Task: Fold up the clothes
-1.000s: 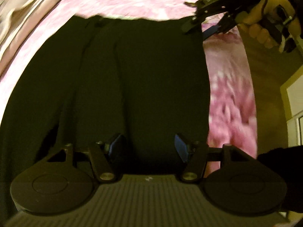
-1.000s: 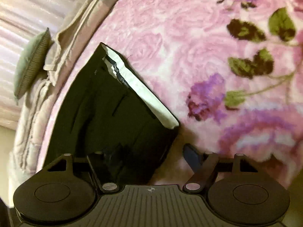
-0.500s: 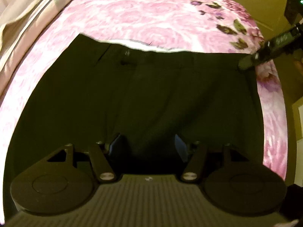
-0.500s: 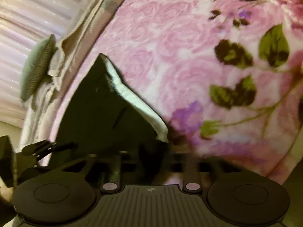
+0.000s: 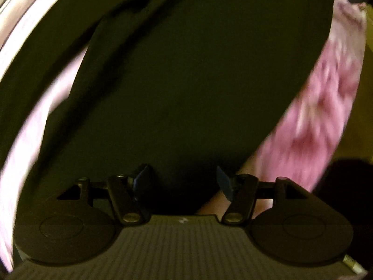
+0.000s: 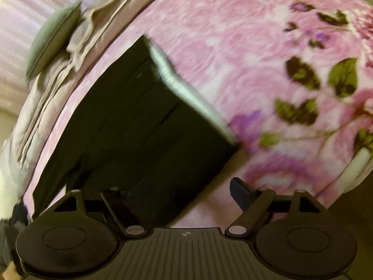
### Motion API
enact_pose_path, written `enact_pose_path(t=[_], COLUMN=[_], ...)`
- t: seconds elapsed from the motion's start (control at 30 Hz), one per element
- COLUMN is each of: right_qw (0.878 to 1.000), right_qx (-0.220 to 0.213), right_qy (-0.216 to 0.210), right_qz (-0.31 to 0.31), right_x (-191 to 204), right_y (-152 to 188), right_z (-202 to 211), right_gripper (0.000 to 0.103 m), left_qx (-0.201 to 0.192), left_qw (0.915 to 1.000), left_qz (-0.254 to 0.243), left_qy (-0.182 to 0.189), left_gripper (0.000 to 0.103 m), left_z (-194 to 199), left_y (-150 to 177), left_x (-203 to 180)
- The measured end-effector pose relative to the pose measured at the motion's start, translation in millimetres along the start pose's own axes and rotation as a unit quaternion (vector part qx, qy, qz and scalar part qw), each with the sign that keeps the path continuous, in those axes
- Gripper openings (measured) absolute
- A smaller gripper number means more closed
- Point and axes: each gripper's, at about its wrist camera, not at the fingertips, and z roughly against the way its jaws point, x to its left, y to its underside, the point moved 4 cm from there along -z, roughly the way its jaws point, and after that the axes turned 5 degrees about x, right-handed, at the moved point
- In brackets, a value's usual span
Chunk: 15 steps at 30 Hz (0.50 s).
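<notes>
1. Jaws of the left gripper stand spread, blue pads apart, nothing pinched; dark cloth lies between and beyond them.
2. Jaws of the right gripper also spread wide; left finger over the near corner of the cloth, right finger over bare blanket; whether the finger touches the cloth cannot be told.
3. One garment: black trousers, lying flat on the bed; pale waistband lining shows along the far right edge in the right wrist view.
4. Long axis in the right wrist view runs from the waistband at upper right down toward lower left; waist end points away toward the flowered part of the blanket.
5. In the left wrist view the trousers fill most of the frame, heavily blurred; a crease runs diagonally at upper left.
6. One pink floral blanket under the garment; one grey-green cushion and rumpled beige bedding along the far left edge.
</notes>
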Motion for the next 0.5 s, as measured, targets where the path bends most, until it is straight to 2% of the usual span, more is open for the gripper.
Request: enact_pose_path(t=[0.17, 0.33, 0.4, 0.5], right_qw=[0.999, 0.996, 0.995, 0.987], right_qx=[0.015, 0.025, 0.029, 0.037], right_qy=[-0.002, -0.004, -0.004, 0.009], right_qz=[0.041, 0.081, 0.1, 0.154], right_x=[47, 97, 118, 157], right_y=[32, 69, 85, 119], right_z=[-8, -19, -24, -41], right_gripper=[0.082, 0.082, 0.082, 0.082], left_qx=[0.032, -0.017, -0.036, -0.049], left_qw=[0.9971, 0.9923, 0.9931, 0.9936], left_qz=[0.067, 0.116, 0.093, 0.024], left_qy=[-0.017, -0.039, -0.063, -0.1], left_gripper=[0.061, 0.061, 0.061, 0.061], left_z=[6, 27, 30, 21], left_y=[86, 149, 171, 209], left_x=[27, 66, 78, 99])
